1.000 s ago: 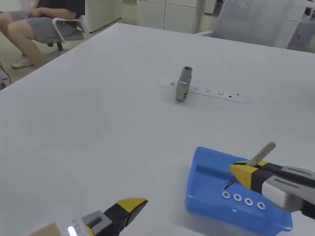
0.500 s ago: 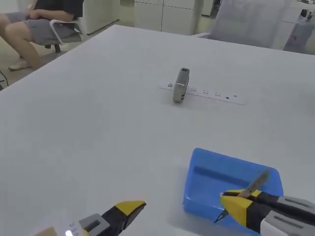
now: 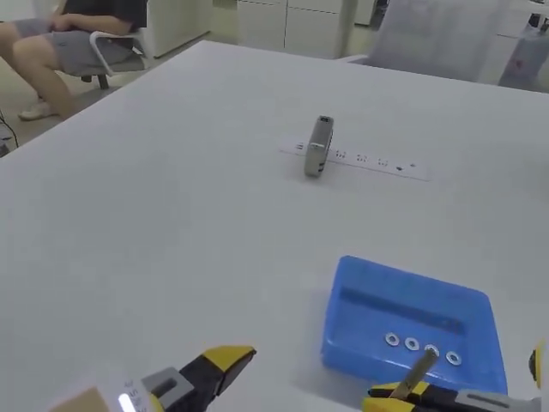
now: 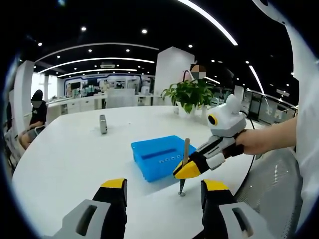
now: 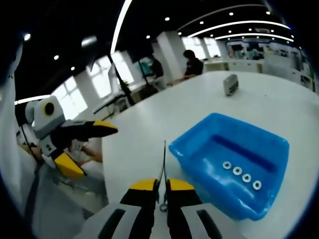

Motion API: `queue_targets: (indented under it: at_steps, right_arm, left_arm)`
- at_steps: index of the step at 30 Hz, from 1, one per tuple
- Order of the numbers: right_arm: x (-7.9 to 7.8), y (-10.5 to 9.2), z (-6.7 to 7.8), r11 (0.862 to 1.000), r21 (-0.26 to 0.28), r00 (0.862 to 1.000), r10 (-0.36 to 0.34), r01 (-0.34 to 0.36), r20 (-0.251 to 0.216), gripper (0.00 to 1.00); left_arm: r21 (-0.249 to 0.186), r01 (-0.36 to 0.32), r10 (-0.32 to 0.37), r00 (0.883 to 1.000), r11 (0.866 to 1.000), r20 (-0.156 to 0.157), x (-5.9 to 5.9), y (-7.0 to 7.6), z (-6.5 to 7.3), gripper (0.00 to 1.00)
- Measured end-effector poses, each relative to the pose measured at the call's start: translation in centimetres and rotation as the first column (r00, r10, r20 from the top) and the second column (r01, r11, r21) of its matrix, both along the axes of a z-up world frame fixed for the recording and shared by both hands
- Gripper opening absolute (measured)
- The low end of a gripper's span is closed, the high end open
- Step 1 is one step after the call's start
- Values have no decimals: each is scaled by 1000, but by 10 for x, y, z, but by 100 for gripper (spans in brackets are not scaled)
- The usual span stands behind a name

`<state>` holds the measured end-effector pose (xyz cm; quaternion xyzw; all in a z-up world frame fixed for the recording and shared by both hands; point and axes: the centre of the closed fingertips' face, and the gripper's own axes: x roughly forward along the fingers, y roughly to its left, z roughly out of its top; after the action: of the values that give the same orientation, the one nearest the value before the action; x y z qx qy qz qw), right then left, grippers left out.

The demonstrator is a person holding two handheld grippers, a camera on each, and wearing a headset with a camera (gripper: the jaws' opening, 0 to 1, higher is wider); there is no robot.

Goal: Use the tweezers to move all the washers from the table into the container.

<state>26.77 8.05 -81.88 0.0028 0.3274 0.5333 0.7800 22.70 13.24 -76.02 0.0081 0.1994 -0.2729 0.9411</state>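
pinching the tweezers (image 5: pixel 163 160) tight in its own view, right gripper (image 5: pixel 162 185); left gripper (image 4: pixel 164 185) gapes empty (four washers (image 5: pixel 237 170) in the container (image 5: pixel 197 142)).

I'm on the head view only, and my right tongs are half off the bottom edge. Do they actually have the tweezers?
Observer: Yes. In the right gripper view the right tongs are shut on the tweezers, whose thin blades stick out between the yellow tips.
Operator: Where are the tweezer tips?
Observer: The left gripper view shows them pointing down at the table, just outside the blue container. I cannot tell if they touch the table.
Operator: And my left tongs?
Observer: In their own view the left tongs are open, with nothing between them.
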Motion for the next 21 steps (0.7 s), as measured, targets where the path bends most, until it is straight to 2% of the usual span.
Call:
queue_targets:
  at_steps: [5, 7, 15, 18, 21]
  right_arm:
    - [-1, -3, -5, 1000, -18, 1000, 7, -7, 7, 4]
    - [-1, -2, -4, 1000, -5, 1000, 3, -3, 5, 4]
    - [-9, -2, -3, 998, -40, 997, 53, -51, 55, 4]
    - [-17, 1, -3, 987, -99, 979, 144, -130, 147, 4]
    - [-27, 4, -2, 975, -128, 956, 208, -184, 208, 5]
  left_arm:
    - [0, 1, -1, 1000, 1000, 1, 0, 0, 0, 59]
    - [0, 1, -1, 1000, 1000, -2, 0, 0, 0, 59]
    - [12, 25, -24, 1000, 1000, -11, -2, -5, -2, 59]
    - [19, 32, -31, 999, 999, -20, -3, -6, -4, 60]
    - [18, 21, -21, 999, 1000, -24, -3, -5, -4, 60]
